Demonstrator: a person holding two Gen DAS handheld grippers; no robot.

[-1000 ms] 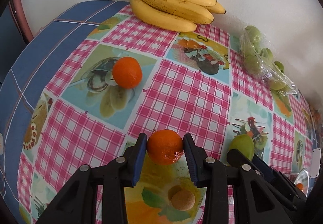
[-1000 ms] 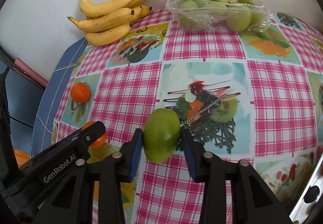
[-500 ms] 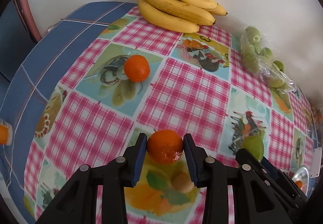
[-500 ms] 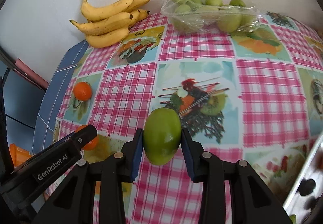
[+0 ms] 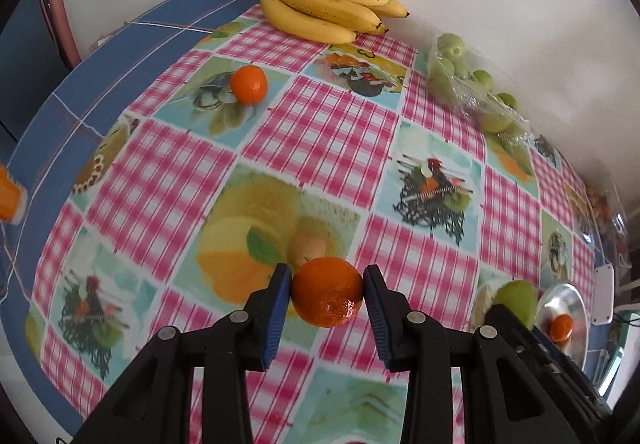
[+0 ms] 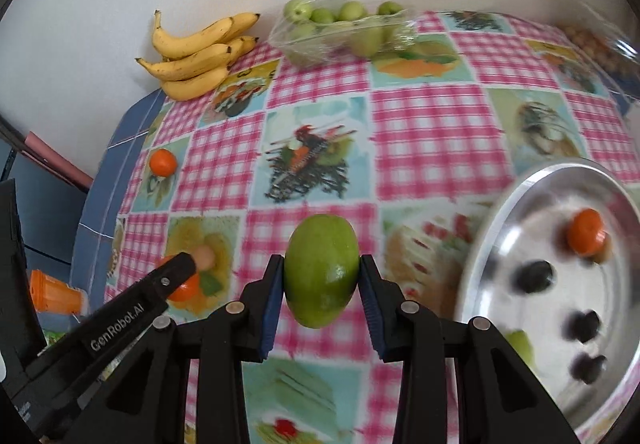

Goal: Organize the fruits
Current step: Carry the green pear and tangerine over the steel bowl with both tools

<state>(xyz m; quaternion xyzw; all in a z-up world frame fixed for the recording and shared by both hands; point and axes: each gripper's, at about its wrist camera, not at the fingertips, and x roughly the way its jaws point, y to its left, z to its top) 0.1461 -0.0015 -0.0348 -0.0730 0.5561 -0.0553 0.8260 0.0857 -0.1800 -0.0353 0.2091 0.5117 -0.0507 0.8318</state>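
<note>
Mango (image 6: 321, 270) sits pinched between the pads of the right hand-held gripper (image 6: 322, 276), held clear above the surface (image 6: 424, 132) with its long axis upright, and the tray (image 6: 520, 196) lies just to its right. That makes this the nearer hand. The left hand-held gripper (image 5: 326, 294) pinches an orange (image 5: 327, 291) farther from the tray, on the mango's far side. One orange (image 6: 586, 232) already lies in the tray, so the likely move is a short carry right over the near rim.

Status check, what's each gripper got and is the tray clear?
Left gripper shut on orange. Right gripper shut on green mango. Metal tray holds one orange; path unobstructed.
</note>
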